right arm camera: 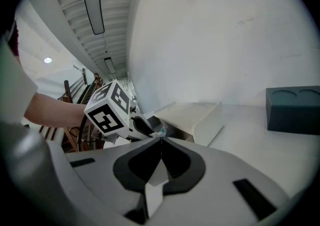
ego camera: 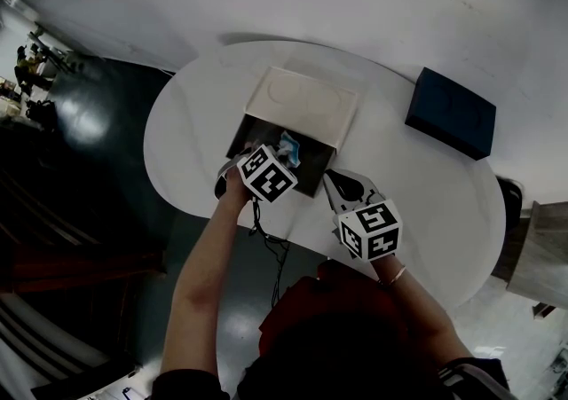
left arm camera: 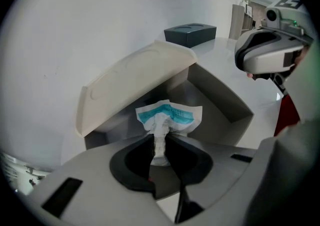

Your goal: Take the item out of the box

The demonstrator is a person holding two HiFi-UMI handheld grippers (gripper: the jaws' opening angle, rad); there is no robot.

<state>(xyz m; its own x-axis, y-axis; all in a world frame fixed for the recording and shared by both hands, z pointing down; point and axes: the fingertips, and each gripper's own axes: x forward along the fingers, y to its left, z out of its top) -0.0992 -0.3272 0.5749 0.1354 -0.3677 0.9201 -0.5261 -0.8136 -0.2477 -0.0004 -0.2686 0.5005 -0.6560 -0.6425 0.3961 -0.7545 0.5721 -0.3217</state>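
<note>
Left gripper [left arm camera: 160, 139] is clamped on the white-and-teal packet [left arm camera: 171, 115], over the open box [left arm camera: 222, 103]; right gripper [right arm camera: 161, 141], jaws together and empty, sits beside it above the table [ego camera: 426, 203]

Head camera: mounted above me, facing steeply down. It takes in the whole white table [ego camera: 426, 203] from well off, the widest look of the three.

Left gripper camera: rides just behind my left gripper [left arm camera: 161, 142], low, facing far and to the right. It looks straight into the open box [left arm camera: 225, 109] at very close range.

Right gripper camera: rides behind my right gripper [right arm camera: 161, 141], low over the table, facing far and slightly left. The box sits near but not close up.

Shared: all three views hold the open box and the dark blue box [ego camera: 450, 112] at far right. Each gripper camera also catches the other gripper.
</note>
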